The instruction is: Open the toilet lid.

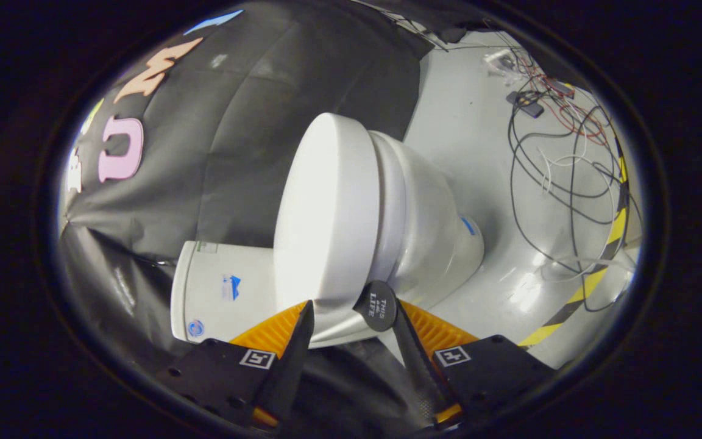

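Note:
The white toilet lid [326, 207] lies down on its seat, above the white bowl [430, 231]; the whole toilet appears turned on its side in this view. My gripper [346, 303] straddles the lid's near rim. One finger rests on the lid's top face. The other finger, carrying a round black tab [376, 305], sits at the seam under the lid's edge. Both fingers look pressed against the rim. The white tank [217, 292] stands just beyond the finger on the top face.
Pale grey floor [479, 140] spreads beyond the bowl, with loose black, red and white cables [570, 158] and a yellow-black tape stripe [595, 286]. Black booth cloth [235, 134] hangs behind the lid and tank.

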The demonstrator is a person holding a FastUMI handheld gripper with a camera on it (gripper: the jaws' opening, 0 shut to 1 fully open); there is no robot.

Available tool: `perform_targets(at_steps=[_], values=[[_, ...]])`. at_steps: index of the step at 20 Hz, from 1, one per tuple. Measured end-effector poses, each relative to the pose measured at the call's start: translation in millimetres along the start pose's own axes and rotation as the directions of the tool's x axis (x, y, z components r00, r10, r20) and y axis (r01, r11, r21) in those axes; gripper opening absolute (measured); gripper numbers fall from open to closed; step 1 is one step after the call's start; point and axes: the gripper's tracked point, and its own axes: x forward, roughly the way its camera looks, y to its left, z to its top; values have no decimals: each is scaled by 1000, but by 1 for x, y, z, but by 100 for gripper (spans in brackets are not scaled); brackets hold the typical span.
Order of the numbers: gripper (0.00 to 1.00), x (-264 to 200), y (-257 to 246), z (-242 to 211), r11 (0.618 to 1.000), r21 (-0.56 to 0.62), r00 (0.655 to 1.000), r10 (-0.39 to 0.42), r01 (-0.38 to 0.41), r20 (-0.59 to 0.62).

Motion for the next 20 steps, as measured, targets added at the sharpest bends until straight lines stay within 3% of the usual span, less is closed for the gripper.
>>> perform_targets(at_steps=[2, 4, 5, 6, 11, 13, 14, 15, 16, 20], values=[[80, 3, 3, 0, 1000, 28, 1000, 10, -10, 1], [66, -7, 6, 0, 999, 30, 999, 30, -30, -12], [66, -3, 7, 5, 999, 31, 1000, 30, -30, 2], [54, -5, 7, 0, 999, 26, 999, 36, -35, -14], [54, -4, 5, 0, 997, 46, 998, 57, -56, -16], [35, -2, -7, -2, 999, 35, 1000, 9, -9, -14], [26, -31, -25, -19, 998, 50, 999, -42, 43, -9], [16, -3, -21, 8, 993, 113, 999, -36, 36, 2], [7, -2, -19, 1, 989, 148, 1000, -24, 26, -20], [7, -5, -16, 4, 1000, 22, 1000, -5, 5, 3]])
